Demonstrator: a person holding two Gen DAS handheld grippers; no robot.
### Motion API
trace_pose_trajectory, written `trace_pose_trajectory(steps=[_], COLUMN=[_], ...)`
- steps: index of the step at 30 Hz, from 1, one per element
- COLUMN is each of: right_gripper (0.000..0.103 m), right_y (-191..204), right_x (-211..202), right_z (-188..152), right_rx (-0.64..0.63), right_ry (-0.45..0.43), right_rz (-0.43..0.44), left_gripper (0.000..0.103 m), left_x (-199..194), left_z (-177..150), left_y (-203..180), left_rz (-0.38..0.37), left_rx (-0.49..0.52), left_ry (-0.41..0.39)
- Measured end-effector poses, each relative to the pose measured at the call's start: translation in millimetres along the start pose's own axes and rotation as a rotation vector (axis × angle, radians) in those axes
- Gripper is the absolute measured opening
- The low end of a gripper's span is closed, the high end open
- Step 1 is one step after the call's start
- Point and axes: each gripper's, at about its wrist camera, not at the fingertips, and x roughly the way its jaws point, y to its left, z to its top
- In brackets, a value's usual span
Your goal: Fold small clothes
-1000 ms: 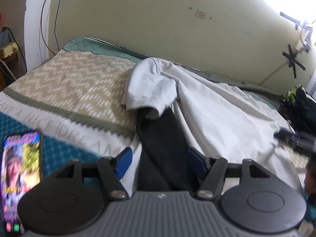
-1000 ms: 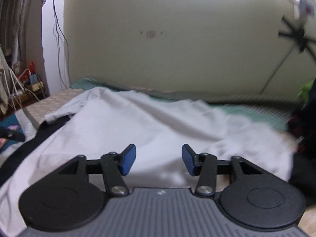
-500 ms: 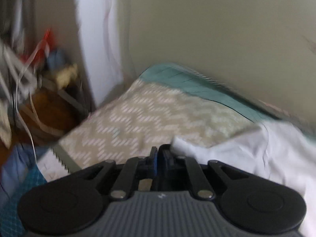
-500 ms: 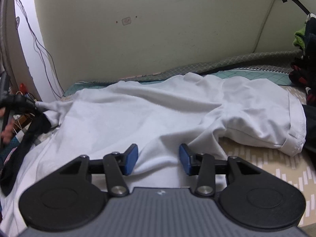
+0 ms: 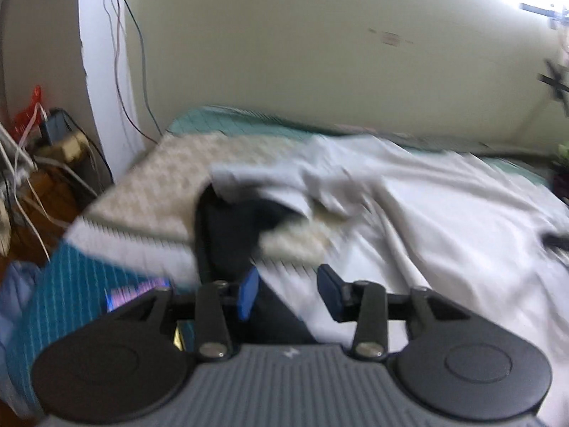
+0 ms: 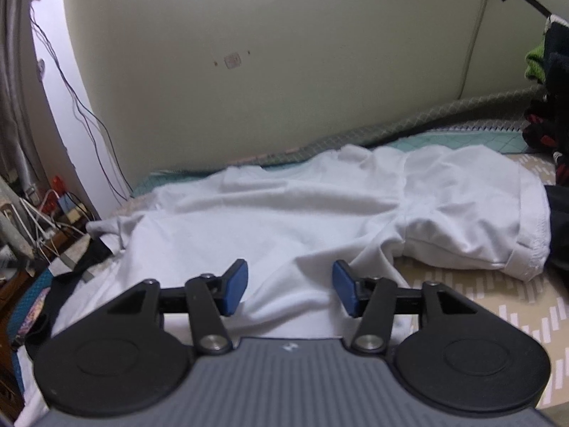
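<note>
A crumpled white cotton T-shirt (image 6: 270,220) lies spread across the bed with the beige chevron-patterned, teal-bordered cover (image 6: 498,306), reaching from the left edge almost to the right one and close up to the far edge along the pale cream wall (image 6: 284,53). One hemmed sleeve (image 6: 498,224) bunches up toward the right edge, just beside a heap of dark clothes (image 6: 551,124) in the far right corner. At the left edge a black garment (image 5: 227,235) lies partly under the shirt's other sleeve, its dark fabric trailing toward the near edge.

The left gripper (image 5: 288,293) is released, its blue-padded fingers (image 5: 249,291) spread with nothing between them; it hangs over the near left part of the bed, above the spot where the black garment meets the white shirt. This view is smeared, so the finer folds there cannot be made out. A phone with a lit, colourful screen (image 5: 135,291) lies on the teal border near the left finger.

The right gripper (image 6: 290,291) is likewise released, blue fingers (image 6: 345,288) held apart above the near part of the white shirt; whether they touch the cloth I cannot tell.

Beyond the left edge of the bed, a tangle of white and black cables with a power strip (image 5: 60,142) sits on the floor by the wall.
</note>
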Motion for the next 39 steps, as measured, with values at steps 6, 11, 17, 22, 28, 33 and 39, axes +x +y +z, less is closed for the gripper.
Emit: trace_pose_trajectory(steps=[6, 11, 17, 22, 28, 33, 39], right_gripper=[0.053, 0.053, 0.053, 0.057, 0.057, 0.057, 0.000], right_y=[-2.3, 0.5, -9.0, -4.8, 12.7, 27.6, 39.2], right_x=[-40.1, -77.0, -114.8, -147.9, -160.7, -147.8, -161.7], right_z=[-20.0, -35.8, -34.2, -45.2, -70.7, -91.1, -90.3], right_rx=[0.020, -0.013, 0.053, 0.037, -0.027, -0.083, -0.184], right_ry=[0.046, 0.033, -0.044, 0.009, 0.146, 0.212, 0.206], right_rz=[0.101, 0.055, -0.002, 0.049, 0.082, 0.092, 0.048], left_gripper=[0.056, 0.004, 0.008, 0.038, 0.038, 0.036, 0.006], left_x=[-26.0, 12.8, 56.8, 8.4, -14.4, -5.0, -24.6], left_z=[-48.3, -44.8, 19.2, 8.9, -53.4, -75.0, -80.5], left_y=[-20.7, -19.6, 26.5, 21.8, -3.8, -12.0, -22.1], left_rz=[-0.010, 0.080, 0.354, 0.181, 0.077, 0.093, 0.040], left_rx=[0.056, 0.105, 0.043, 0.077, 0.223, 0.209, 0.241], left_ry=[-0.019, 0.038, -0.015, -0.076, 0.040, 0.083, 0.091])
